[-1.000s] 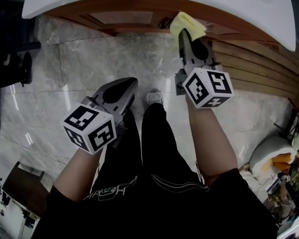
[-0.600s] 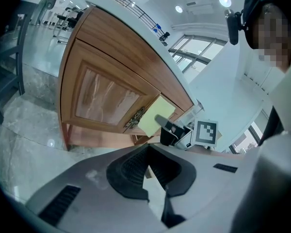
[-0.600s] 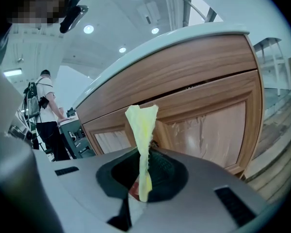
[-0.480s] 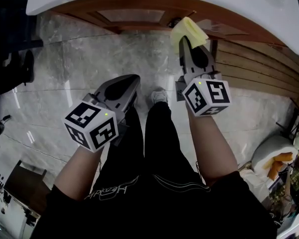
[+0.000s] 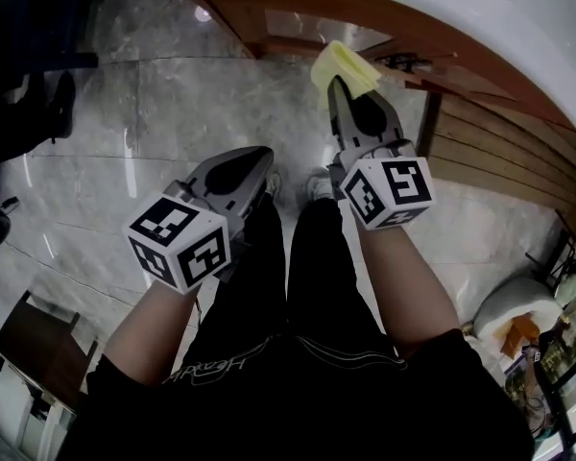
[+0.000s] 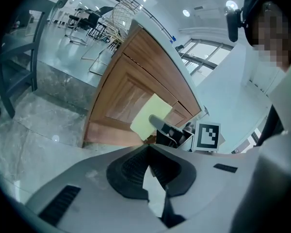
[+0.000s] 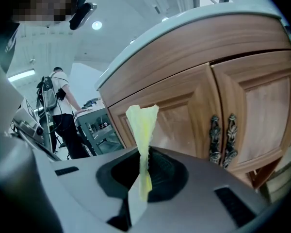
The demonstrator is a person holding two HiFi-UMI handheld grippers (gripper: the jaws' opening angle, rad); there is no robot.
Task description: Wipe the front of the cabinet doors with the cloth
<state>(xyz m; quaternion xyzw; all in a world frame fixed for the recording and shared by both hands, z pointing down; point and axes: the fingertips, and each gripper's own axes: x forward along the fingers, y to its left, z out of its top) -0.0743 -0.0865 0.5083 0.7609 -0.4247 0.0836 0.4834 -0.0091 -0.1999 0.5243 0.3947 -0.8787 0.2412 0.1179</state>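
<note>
A yellow cloth (image 5: 341, 65) is pinched in my right gripper (image 5: 338, 89), which is shut on it and held up close to the wooden cabinet doors (image 5: 307, 27) below the white counter. In the right gripper view the cloth (image 7: 143, 125) stands upright between the jaws in front of the left door (image 7: 179, 115), with the dark metal door handles (image 7: 222, 137) to its right. My left gripper (image 5: 254, 158) hangs lower over the floor, shut with nothing in it. From the left gripper view the cloth (image 6: 148, 114) lies flat against a door panel; whether it touches is unclear.
The white countertop (image 5: 461, 8) overhangs the cabinet. Slatted wood panelling (image 5: 499, 152) continues to the right. Grey marble floor (image 5: 154, 94) lies below, with my legs and shoes (image 5: 319, 185) between the grippers. A dark chair (image 5: 38, 113) stands left. Another person (image 7: 63, 110) stands far off.
My right gripper has carried the cloth leftward along the doors, from right of the handles to left of them. The left gripper has stayed shut and nearly still.
</note>
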